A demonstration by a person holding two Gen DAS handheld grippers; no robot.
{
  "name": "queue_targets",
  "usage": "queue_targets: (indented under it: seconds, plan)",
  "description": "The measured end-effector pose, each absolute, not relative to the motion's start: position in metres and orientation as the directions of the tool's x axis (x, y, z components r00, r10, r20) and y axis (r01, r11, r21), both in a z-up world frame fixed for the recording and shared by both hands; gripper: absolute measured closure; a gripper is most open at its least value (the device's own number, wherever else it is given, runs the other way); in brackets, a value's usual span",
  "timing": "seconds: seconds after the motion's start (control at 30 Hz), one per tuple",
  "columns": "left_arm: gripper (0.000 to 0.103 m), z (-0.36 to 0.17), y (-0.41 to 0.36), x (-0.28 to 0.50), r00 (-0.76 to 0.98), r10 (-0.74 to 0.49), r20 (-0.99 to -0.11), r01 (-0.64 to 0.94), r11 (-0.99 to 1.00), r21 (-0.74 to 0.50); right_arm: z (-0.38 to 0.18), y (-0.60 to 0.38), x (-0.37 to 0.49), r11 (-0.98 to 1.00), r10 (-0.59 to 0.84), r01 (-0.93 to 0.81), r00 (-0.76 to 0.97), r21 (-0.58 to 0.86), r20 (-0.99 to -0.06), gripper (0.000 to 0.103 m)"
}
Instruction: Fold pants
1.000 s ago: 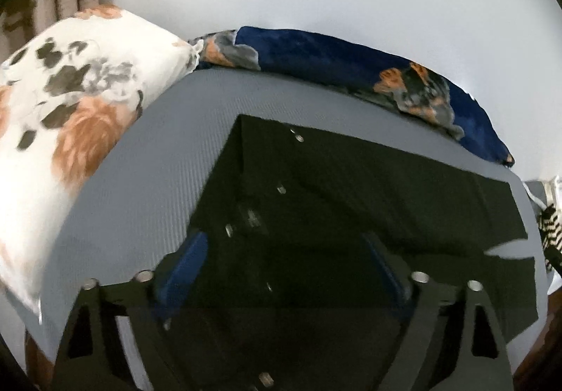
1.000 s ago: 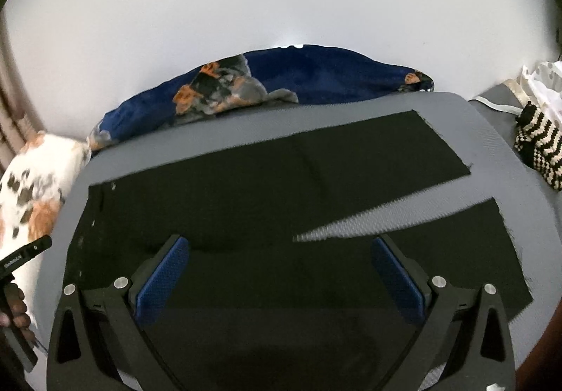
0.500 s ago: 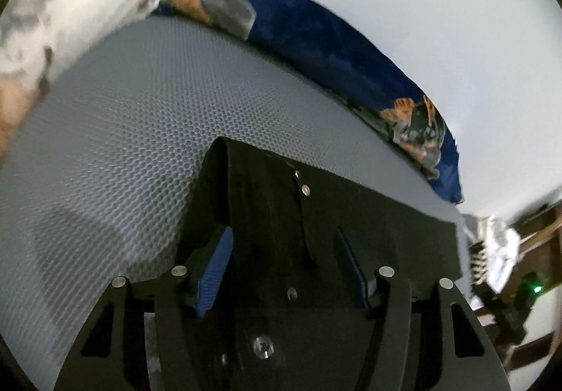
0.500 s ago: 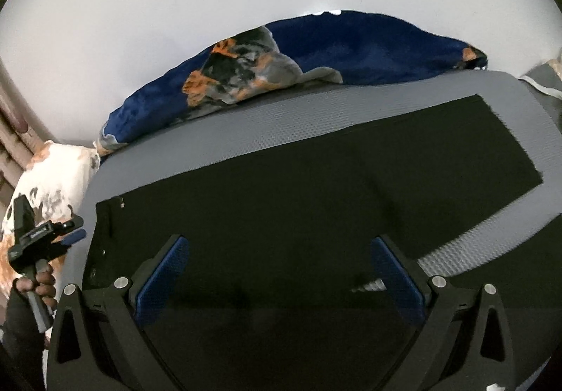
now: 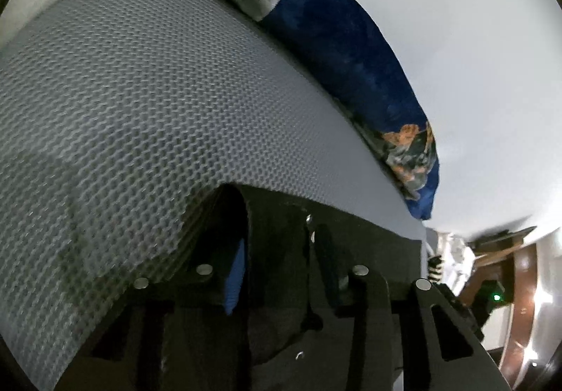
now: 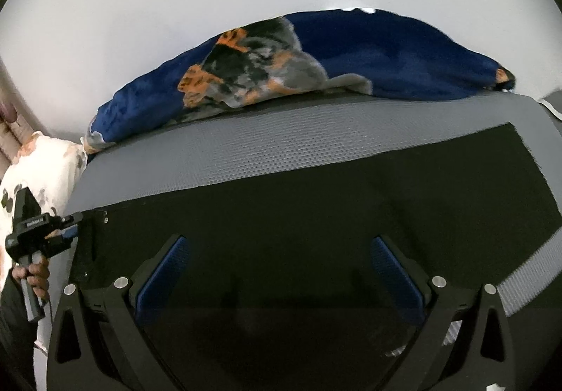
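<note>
Black pants (image 6: 316, 215) lie flat across a grey mesh mattress (image 6: 246, 148). My right gripper (image 6: 277, 268) is open, low over the middle of the pants, with nothing between its blue pads. My left gripper (image 5: 277, 250) has closed on the waistband corner of the pants (image 5: 277, 226), with black cloth between its fingers. In the right wrist view the left gripper (image 6: 75, 220) sits at the waistband's far left edge, held by a hand.
A navy floral blanket (image 6: 333, 57) lies along the white wall at the back of the mattress. A white floral pillow (image 6: 42, 166) is at the left end. Furniture and striped cloth (image 5: 435, 268) stand beyond the mattress's right end.
My left gripper dropped to the waistband corner and closed on it. My right gripper moved lower and left over the pants, still open.
</note>
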State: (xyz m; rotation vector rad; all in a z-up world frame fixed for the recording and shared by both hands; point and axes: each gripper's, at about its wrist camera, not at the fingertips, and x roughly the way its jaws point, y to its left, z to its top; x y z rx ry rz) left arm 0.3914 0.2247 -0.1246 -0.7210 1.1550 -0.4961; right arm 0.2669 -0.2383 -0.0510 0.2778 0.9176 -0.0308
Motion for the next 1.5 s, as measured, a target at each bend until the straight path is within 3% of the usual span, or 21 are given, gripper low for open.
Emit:
queue_targets:
  seconds: [0.07, 0.4, 0.43, 0.47, 0.53, 0.87, 1.0, 1.1, 1.23, 1.37, 1.5]
  plan:
    - [0.072, -0.125, 0.219, 0.398, 0.327, -0.699, -0.637, 0.011, 0.676, -0.736, -0.057, -0.236, 0.275, 0.966, 0.099, 0.131, 0.606, 0.222, -0.789, 0.0]
    - [0.073, -0.139, 0.191, 0.419, 0.321, -0.718, -0.617, 0.014, 0.655, -0.755, -0.075, -0.244, 0.32, 0.976, 0.19, -0.02, 0.577, 0.219, -0.794, 0.0]
    - [0.076, -0.137, 0.189, 0.417, 0.334, -0.713, -0.616, 0.023, 0.66, -0.751, -0.076, -0.247, 0.326, 0.975, 0.205, -0.048, 0.569, 0.217, -0.797, 0.0]
    - [0.085, -0.133, 0.188, 0.414, 0.349, -0.706, -0.616, 0.037, 0.668, -0.744, -0.077, -0.25, 0.331, 0.975, 0.214, -0.073, 0.56, 0.21, -0.8, 0.0]
    - [0.092, -0.122, 0.191, 0.404, 0.384, -0.697, -0.605, 0.075, 0.677, -0.732, -0.076, -0.256, 0.343, 0.972, 0.233, -0.145, 0.539, 0.183, -0.809, 0.0]
    - [0.093, -0.027, 0.173, 0.335, 0.484, -0.729, -0.484, 0.319, 0.662, -0.678, -0.08, -0.241, 0.391, 0.801, 0.395, -0.569, 0.273, 0.184, -0.877, 0.001]
    - [0.093, -0.013, 0.176, 0.321, 0.492, -0.723, -0.484, 0.339, 0.672, -0.659, -0.09, -0.225, 0.406, 0.695, 0.403, -0.689, 0.136, 0.206, -0.905, 0.021]
    - [0.093, -0.005, 0.177, 0.313, 0.497, -0.714, -0.492, 0.342, 0.683, -0.645, -0.095, -0.218, 0.413, 0.635, 0.393, -0.741, 0.066, 0.218, -0.917, 0.026]
    - [0.093, 0.0, 0.172, 0.309, 0.507, -0.7, -0.502, 0.34, 0.698, -0.63, -0.104, -0.22, 0.422, 0.596, 0.371, -0.766, -0.004, 0.241, -0.929, 0.05]
    - [0.093, 0.002, 0.171, 0.306, 0.505, -0.685, -0.525, 0.332, 0.715, -0.615, -0.111, -0.233, 0.419, 0.605, 0.325, -0.767, -0.007, 0.214, -0.946, 0.057]
    - [0.093, 0.001, 0.172, 0.306, 0.505, -0.678, -0.534, 0.321, 0.722, -0.613, -0.11, -0.243, 0.414, 0.631, 0.314, -0.753, 0.023, 0.19, -0.949, 0.078]
